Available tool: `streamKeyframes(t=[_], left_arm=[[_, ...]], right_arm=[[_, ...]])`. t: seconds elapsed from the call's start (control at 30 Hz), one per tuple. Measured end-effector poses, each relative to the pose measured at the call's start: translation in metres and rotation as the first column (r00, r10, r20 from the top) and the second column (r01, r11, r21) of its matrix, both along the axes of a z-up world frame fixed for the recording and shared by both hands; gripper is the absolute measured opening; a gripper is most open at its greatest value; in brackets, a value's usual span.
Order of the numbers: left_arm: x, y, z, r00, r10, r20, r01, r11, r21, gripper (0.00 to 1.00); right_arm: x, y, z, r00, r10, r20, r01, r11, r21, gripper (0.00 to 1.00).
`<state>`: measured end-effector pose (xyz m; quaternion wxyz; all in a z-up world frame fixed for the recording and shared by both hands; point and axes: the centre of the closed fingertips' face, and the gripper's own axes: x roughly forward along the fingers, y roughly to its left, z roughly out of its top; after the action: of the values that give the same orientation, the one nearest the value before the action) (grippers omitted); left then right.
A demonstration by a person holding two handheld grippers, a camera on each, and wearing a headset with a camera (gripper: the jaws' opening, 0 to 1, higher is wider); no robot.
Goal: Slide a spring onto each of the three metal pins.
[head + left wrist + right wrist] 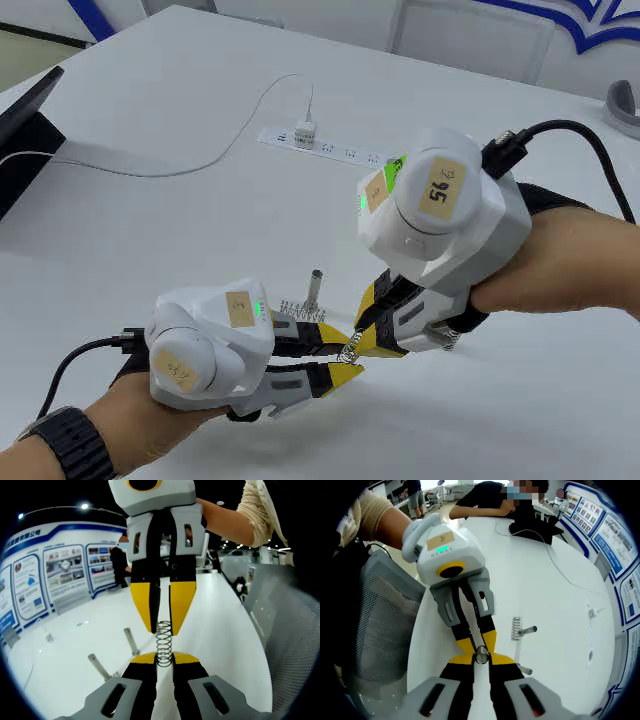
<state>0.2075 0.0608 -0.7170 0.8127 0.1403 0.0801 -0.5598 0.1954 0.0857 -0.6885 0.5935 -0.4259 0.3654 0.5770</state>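
Left tongs [159, 658] clamped on spring [163, 641], right tongs [163, 626] pinching its far end, pins [131, 641] nearby

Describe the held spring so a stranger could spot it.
Over the white table, the left claw and right claw meet tip to tip. The spring bridges their yellow tips, unlike the second spring lying flat beside a metal pin.

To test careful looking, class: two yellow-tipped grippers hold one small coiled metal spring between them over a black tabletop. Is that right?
No: the tabletop is white, not black, as the head view shows. The rest stands: the left gripper and the right gripper hold the small coiled metal spring between them.
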Motion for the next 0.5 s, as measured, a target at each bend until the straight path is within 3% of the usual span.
streamKeyframes(t=[0.5], left_arm=[[0.0007, 0.0007, 0.0036, 1.000, 0.007, -0.007, -0.007, 1.000, -0.019, 0.11]], right_arm=[[0.0020, 0.0006, -0.0096, 1.000, 0.000, -0.018, 0.000, 1.000, 0.004, 0.14]])
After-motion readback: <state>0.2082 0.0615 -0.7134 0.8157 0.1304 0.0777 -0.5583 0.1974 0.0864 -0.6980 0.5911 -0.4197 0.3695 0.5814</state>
